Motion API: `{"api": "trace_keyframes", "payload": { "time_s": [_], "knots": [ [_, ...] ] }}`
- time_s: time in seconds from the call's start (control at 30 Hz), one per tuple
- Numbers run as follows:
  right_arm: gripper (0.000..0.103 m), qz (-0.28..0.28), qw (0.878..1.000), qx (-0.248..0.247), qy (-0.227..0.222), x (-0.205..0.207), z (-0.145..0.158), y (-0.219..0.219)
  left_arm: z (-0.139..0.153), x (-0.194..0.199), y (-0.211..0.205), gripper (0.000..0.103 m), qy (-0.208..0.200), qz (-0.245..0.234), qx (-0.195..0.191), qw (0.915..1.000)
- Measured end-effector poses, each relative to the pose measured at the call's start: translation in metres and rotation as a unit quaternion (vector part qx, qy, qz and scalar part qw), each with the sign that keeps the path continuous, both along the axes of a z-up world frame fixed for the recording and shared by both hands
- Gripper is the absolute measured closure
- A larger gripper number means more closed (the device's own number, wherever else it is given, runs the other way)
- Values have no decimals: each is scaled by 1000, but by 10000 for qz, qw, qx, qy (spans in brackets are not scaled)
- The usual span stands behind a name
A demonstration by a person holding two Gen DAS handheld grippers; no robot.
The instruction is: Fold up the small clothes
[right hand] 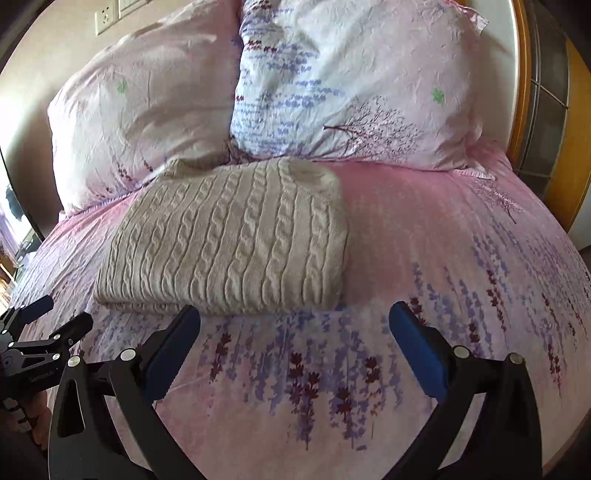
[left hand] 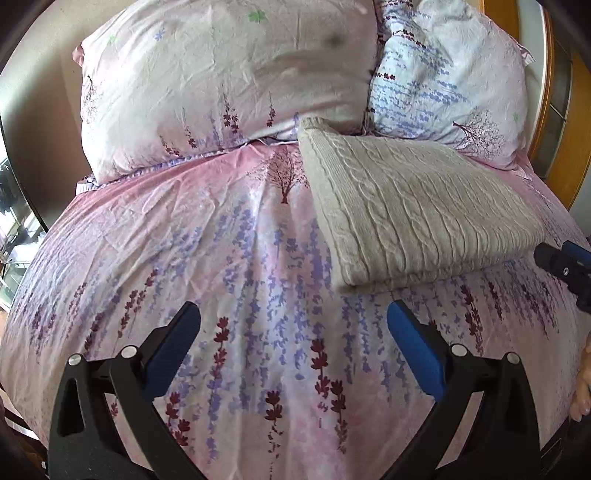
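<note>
A cream cable-knit sweater lies folded into a neat rectangle on the pink floral bedspread, just in front of the pillows. It also shows in the right wrist view. My left gripper is open and empty, above the bedspread, near and left of the sweater's front edge. My right gripper is open and empty, just in front of the sweater's near right corner. Each gripper shows at the edge of the other's view: the right one and the left one.
Two floral pillows lean against the wall behind the sweater. A wooden headboard edge stands at the right. A wall socket is at upper left. Bare bedspread stretches right of the sweater.
</note>
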State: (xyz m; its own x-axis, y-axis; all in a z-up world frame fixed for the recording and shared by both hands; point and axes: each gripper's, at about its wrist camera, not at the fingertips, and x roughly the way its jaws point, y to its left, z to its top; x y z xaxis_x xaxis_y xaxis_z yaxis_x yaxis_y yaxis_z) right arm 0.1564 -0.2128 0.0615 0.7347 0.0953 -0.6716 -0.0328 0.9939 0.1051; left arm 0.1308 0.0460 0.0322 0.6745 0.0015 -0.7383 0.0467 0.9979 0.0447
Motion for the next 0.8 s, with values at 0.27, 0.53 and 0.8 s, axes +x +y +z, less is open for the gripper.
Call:
{"api": "trace_keyframes", "payload": {
  "time_s": [0.27,0.53,0.8],
  "knots": [
    [1,-54,9988,2,488,-2,-25,9,-17,10,-17,2,384,-148,235,9989],
    [1,-21,9978,-227,615,-3,-29,15,-23,13,-17,2,538,-154,108,9984],
    [1,-71,9969,-250,743,-1,-32,13,-25,15,-12,2,578,-161,-102,9981]
  ]
}}
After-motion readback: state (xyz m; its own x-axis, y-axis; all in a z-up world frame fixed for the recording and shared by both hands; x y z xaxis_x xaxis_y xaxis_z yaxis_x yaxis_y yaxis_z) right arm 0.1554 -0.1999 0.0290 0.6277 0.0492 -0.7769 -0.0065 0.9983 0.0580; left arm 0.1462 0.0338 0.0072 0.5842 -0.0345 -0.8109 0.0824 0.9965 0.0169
